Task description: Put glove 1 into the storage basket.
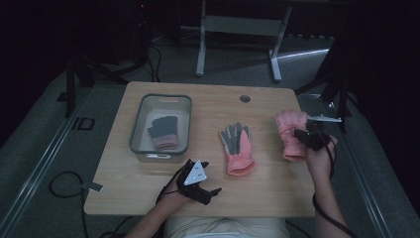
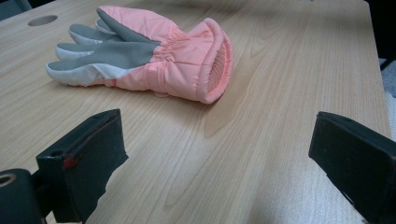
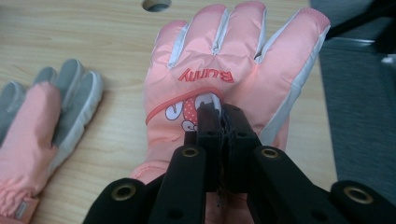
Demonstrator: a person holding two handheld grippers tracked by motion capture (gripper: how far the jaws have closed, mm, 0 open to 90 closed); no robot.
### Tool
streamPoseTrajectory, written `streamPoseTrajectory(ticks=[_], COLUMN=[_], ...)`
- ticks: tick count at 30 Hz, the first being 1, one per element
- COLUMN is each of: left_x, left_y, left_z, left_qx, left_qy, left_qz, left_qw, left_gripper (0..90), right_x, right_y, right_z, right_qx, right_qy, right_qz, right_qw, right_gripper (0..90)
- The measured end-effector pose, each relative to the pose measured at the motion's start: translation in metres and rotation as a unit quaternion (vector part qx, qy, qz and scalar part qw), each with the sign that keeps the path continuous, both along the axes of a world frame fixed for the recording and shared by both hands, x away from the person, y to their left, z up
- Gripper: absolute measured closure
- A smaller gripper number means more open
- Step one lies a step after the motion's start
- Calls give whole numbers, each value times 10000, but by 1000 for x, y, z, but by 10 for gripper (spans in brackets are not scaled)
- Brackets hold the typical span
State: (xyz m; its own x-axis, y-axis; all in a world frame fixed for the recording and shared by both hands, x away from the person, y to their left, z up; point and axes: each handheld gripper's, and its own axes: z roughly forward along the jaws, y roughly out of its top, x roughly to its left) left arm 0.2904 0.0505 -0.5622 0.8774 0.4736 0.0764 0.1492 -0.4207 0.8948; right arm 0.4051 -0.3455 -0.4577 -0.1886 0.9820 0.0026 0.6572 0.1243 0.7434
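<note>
Thin pinch, could slip
Right tongs are clamped on just the top fabric of the padded pink bunny-print glove at the tabletop's right edge; left tongs gape wide, idle.

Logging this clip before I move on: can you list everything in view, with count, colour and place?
pink glove with Bunny print: 1, pink, right side of table, pinched by the right hand-held gripper
pink and grey glove: 1, pink with grey palm, table middle, lying flat
grey glove: 1, dark grey with pink cuff, inside the bin
bin: 1, grey, clear-walled, left half of table
table: 1, light wood, with a round hole near the far edge
left hand-held gripper: 1, black, near edge, jaws open
right hand-held gripper: 1, black, jaws shut on glove fabric
</note>
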Motion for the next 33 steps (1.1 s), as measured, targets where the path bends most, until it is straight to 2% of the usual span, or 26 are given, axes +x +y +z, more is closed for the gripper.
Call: streamPoseTrajectory(ticks=[2, 3, 8, 12, 15, 16, 21, 23, 28, 33], left_x=[0, 0, 0, 0, -1, -1, -1, -1, -1, -2], left_y=[0, 0, 0, 1, 1, 1, 2, 3, 3, 3], left_z=[1, 1, 1, 1, 1, 2, 2, 2, 1, 2], left_qx=[8, -3, -13, 5, -14, -14, -1, 13, 7, -23], left_qy=[-9, -8, 12, 2, -6, -10, -30, -31, -21, -20], left_qz=[-6, -7, -4, -11, 2, 8, 27, 29, 17, -32], left_qw=[10000, 10000, 10000, 10000, 10000, 10000, 10000, 10000, 10000, 10000], left_gripper=[32, 32, 32, 32, 32, 32, 32, 32, 32, 32], right_x=[-12, -12, -25, -33, -34, -33, -24, -22, -13, -10], right_y=[9, 9, 17, 27, 31, 33, 38, 38, 38, 35], right_z=[-7, -7, -15, -15, -18, -21, -41, -43, -62, -69], right_qx=[-107, -107, 62, 132, 66, 112, 44, 43, 44, 51], right_qy=[38, 38, 104, 42, 56, 72, 223, 231, 436, 441], right_qz=[-94, -94, -208, -225, -218, -222, -319, -321, -328, -283], right_qw=[9999, 9999, 9997, 9997, 9997, 9997, 9992, 9992, 9985, 9986], right_gripper=[871, 871, 870, 870, 870, 870, 868, 868, 855, 835])
